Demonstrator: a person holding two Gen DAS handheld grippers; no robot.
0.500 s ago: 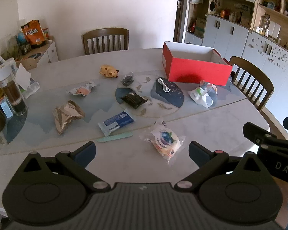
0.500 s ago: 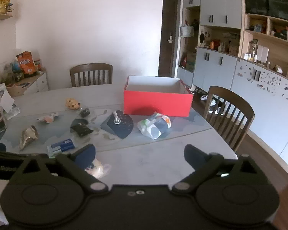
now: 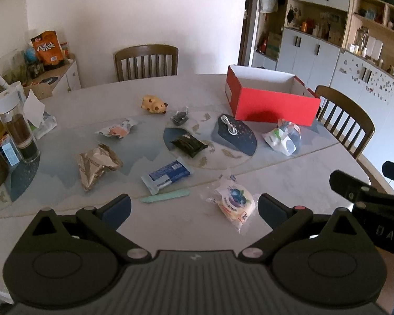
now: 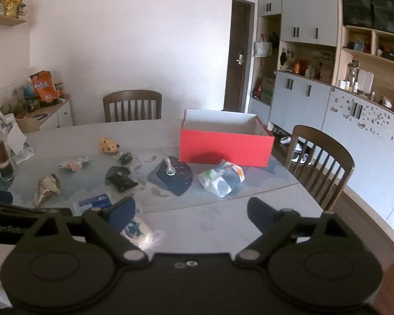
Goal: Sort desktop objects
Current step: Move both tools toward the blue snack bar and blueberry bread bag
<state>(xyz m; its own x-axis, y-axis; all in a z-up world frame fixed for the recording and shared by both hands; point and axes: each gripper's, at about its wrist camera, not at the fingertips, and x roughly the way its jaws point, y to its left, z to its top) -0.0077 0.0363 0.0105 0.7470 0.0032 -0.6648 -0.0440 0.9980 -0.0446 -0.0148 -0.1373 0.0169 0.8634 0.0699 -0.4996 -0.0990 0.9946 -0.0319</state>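
Table (image 3: pixel 289 178): scattered snacks, red box (image 3: pixel 273 105)

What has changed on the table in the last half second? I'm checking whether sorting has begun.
Nothing visibly changed. The left gripper and right gripper hang open and empty over the pale round table. The blueberry-print snack packet, blue-and-white wrapper and red cardboard box lie where they were.

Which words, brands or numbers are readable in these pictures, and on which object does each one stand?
"DAS": on the right gripper, letters cut off by the picture edge.
"GenRobot": on the left gripper, partly hidden.
Orange snack bag: large white characters, too blurred to read.
Blue wrapper and blueberry packet: print too small to read.
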